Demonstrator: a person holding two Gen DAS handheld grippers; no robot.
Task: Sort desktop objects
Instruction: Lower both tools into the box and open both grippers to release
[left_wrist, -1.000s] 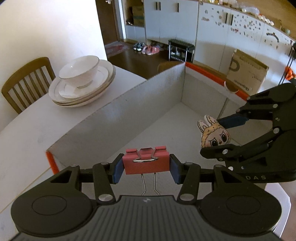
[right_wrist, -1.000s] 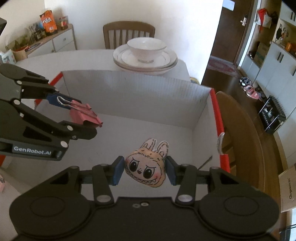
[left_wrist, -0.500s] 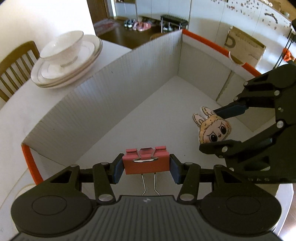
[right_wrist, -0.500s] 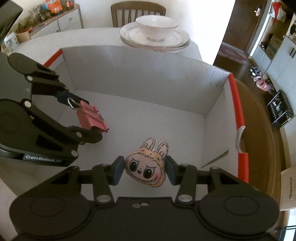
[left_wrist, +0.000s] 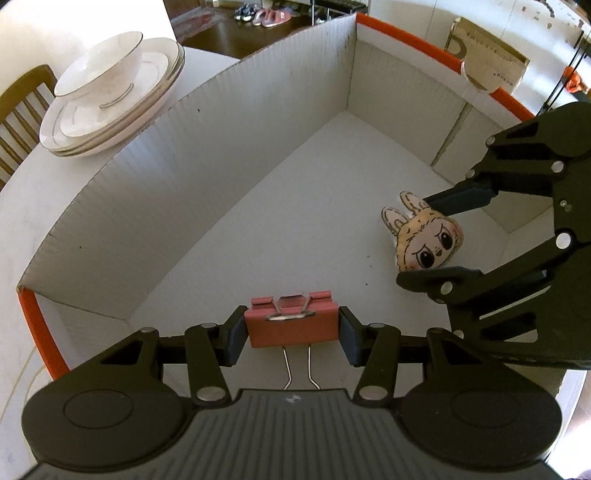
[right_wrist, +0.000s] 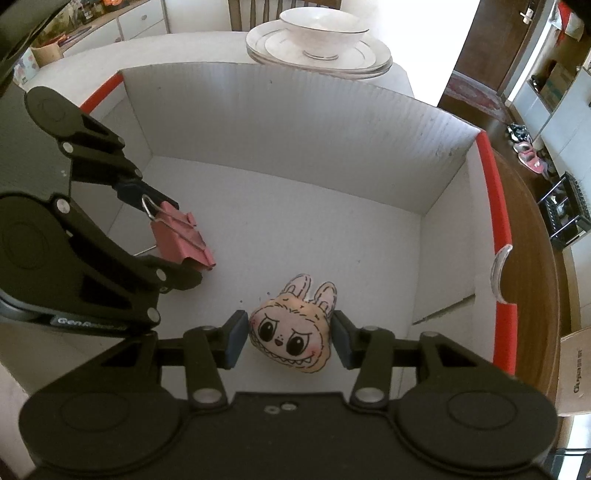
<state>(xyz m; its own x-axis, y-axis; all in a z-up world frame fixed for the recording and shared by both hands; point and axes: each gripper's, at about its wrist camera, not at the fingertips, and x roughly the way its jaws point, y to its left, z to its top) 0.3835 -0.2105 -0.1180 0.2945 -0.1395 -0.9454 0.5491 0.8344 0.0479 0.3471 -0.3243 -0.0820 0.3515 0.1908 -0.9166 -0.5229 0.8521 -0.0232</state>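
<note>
A pink metal binder clip (left_wrist: 293, 326), boxy with folded lips and thin wire handles, is clamped between the flat dark pads of the left gripper (left_wrist: 293, 332), whose jaws are partly closed on its two ends. A soft, flat plush face (right_wrist: 291, 334) with stitched rabbit ears, fuzzy tan edging and printed eyes is squeezed between the pads of the right gripper (right_wrist: 290, 339), likewise partly closed. Both are held low inside a white corrugated box (left_wrist: 207, 147), its ribbed walls edged with orange tape. In the left wrist view the plush (left_wrist: 428, 238) is seen from its other side, wearing a sad printed face, and shoes on a dark floor are visible beyond. Only the right view shows the toothed grin, the clip (right_wrist: 183, 236) from the side, and a cabinet at the far wall. Glossy white plates (right_wrist: 321, 55) with a bowl are stacked behind the box.
</note>
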